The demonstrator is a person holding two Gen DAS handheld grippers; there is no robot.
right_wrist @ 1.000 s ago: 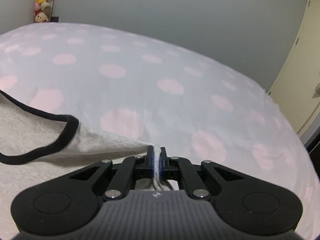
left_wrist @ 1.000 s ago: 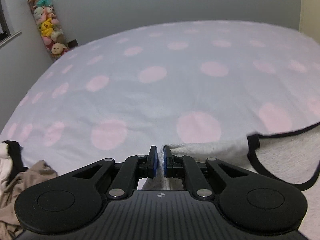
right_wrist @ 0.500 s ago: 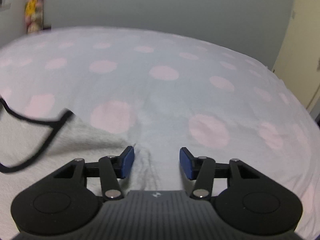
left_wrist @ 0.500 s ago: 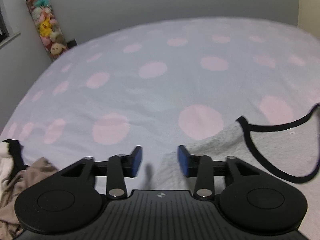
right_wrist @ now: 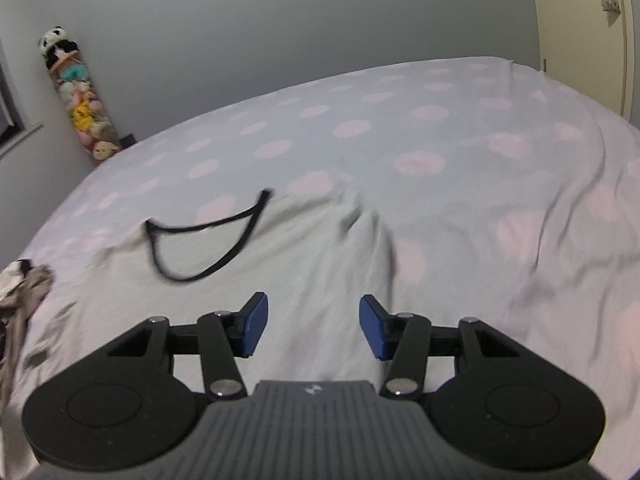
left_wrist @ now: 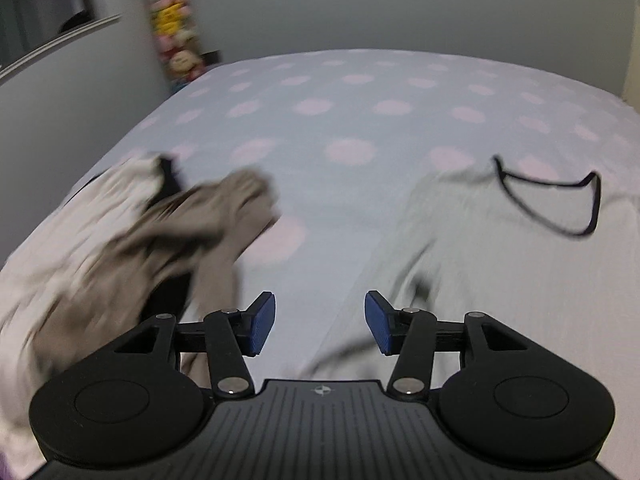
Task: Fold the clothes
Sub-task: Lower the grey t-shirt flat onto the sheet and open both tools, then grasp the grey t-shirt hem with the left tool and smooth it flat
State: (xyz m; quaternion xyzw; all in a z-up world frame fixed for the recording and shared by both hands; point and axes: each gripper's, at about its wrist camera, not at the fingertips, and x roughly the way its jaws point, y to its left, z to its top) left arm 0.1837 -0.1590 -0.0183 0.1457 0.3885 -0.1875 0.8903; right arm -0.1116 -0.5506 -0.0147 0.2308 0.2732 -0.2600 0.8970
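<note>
A light grey top [left_wrist: 500, 256] with a black-trimmed neckline [left_wrist: 560, 204] lies spread flat on the polka-dot bed. It also shows in the right wrist view [right_wrist: 312, 256], with its neckline [right_wrist: 208, 240] to the left. My left gripper [left_wrist: 320, 322] is open and empty, raised above the top's left edge. My right gripper [right_wrist: 312, 326] is open and empty, raised above the top's right side. A crumpled pile of beige and white clothes [left_wrist: 132, 240] lies left of the top.
The bed sheet [right_wrist: 460, 160] is lilac with pink dots and wrinkled at the right. A column of plush toys [right_wrist: 80, 96] stands in the far left corner. A cream door [right_wrist: 580, 32] is at the right. The clothes pile [right_wrist: 20, 292] shows at the left edge.
Both grippers opened and let go of the grey top's shoulders, then pulled back and up. The top now lies flat on the bed.
</note>
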